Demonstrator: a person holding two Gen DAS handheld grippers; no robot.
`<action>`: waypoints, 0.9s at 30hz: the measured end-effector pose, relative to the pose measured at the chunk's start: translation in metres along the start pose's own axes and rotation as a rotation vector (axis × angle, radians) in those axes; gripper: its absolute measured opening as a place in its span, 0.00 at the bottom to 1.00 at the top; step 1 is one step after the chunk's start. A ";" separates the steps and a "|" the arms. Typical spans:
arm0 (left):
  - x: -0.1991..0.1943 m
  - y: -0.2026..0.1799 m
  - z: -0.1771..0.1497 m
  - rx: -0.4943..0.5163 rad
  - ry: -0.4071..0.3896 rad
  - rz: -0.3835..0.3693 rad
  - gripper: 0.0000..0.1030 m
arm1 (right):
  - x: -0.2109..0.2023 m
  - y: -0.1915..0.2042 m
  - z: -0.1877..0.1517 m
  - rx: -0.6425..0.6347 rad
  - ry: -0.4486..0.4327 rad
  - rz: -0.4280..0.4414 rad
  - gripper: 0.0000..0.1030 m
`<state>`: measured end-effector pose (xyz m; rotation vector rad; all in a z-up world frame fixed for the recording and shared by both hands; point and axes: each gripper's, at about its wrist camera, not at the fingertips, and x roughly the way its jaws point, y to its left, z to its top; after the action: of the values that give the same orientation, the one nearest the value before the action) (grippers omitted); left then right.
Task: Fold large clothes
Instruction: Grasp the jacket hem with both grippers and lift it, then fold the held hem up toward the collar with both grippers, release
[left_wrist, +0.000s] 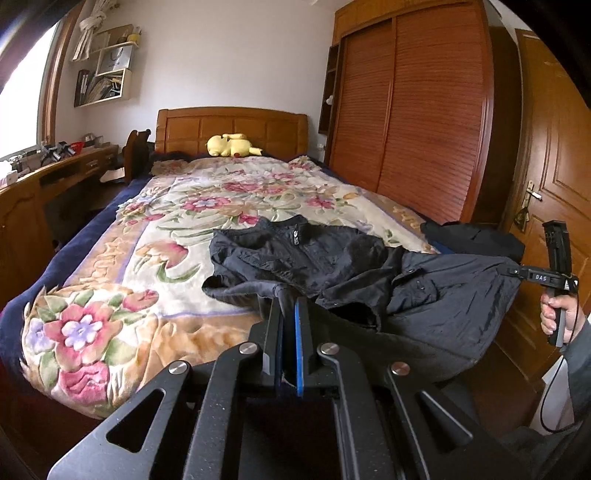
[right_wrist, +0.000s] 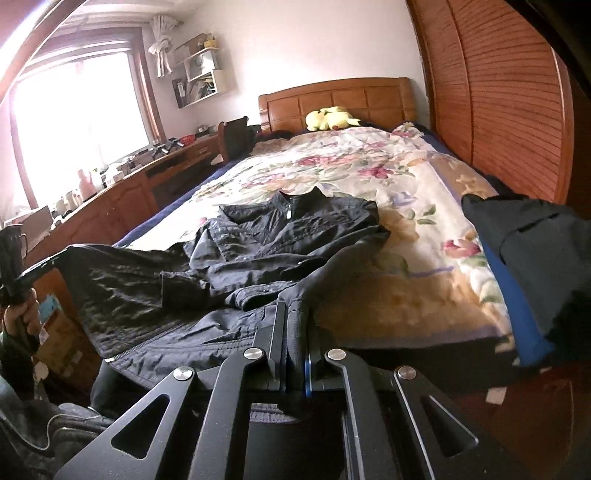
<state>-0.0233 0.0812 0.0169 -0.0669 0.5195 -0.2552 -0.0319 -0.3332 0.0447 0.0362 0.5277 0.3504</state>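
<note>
At the foot of the bed: two hand-held grippers hold the near hem of one dark garment, lifted off the bedding.
Left gripper: jaws pressed together on a pinch of black fabric at the hem; blue pads show along the inner faces of the fingers.
Right gripper: jaws clamped on a fold of the same fabric, which bunches up between the fingers.
Hands: in the left wrist view a hand with a grey sleeve grips the handle of the right gripper at the right edge; in the right wrist view the other hand holds the left gripper's handle at the left edge.
Black jacket: hem stretched in the air between the two grippers, zip edge hanging near; the upper part and collar lie flat on the blanket, collar pointing toward the headboard, sleeves rumpled over the body.
Floral blanket: covers the bed, touching the jacket from beneath; cream ground, pink flowers.
Second dark garment: lies at the bed's right edge, apart from the jacket, over blue cloth.
Desk: along the left side of the bed, cluttered.
Yellow plush toy: lies against the wooden headboard.
Wardrobe: slatted wooden doors right of the bed.
Window: bright, above the desk.
</note>
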 end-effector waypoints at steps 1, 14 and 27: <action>0.002 0.000 -0.001 0.000 0.004 0.004 0.05 | 0.002 -0.001 0.000 0.000 0.005 -0.002 0.05; 0.097 0.027 0.037 0.024 0.037 0.067 0.05 | 0.112 -0.005 0.067 -0.108 0.021 -0.018 0.05; 0.221 0.076 0.145 0.021 0.003 0.221 0.05 | 0.281 -0.038 0.186 -0.218 -0.069 -0.168 0.05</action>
<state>0.2509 0.0972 0.0266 0.0113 0.5224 -0.0446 0.2993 -0.2645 0.0640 -0.2052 0.4187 0.2397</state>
